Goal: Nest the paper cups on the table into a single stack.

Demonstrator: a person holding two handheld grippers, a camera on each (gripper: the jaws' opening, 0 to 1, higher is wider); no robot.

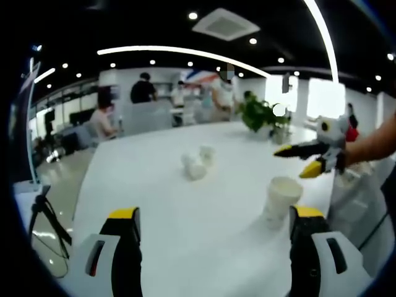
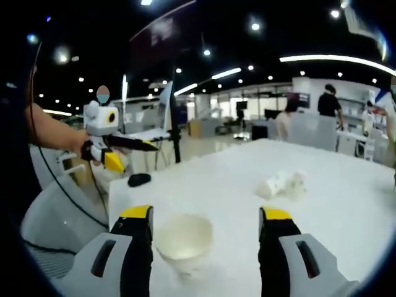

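A: State of both tongs?
B: Left tongs (image 1: 213, 223) apart, empty; right tongs (image 2: 206, 226) apart, an upright paper cup (image 2: 184, 241) standing between the jaws, contact indeterminate.
A: Remaining cups?
B: Two tipped cups (image 1: 197, 163) on the white table (image 1: 154, 204), well ahead of both tongs.

**3 white paper cups spread across the bench**

1 paper cup (image 2: 184, 241) stood upright and open-mouthed on the white bench (image 2: 346, 210), empty inside, its rim wide and its body tapering down. In the left gripper view the same upright cup (image 1: 281, 197) sat near the bench edge. 2 more cups (image 1: 198, 162) lay well apart from it, close together near the bench's middle, too blurred to tell their pose.
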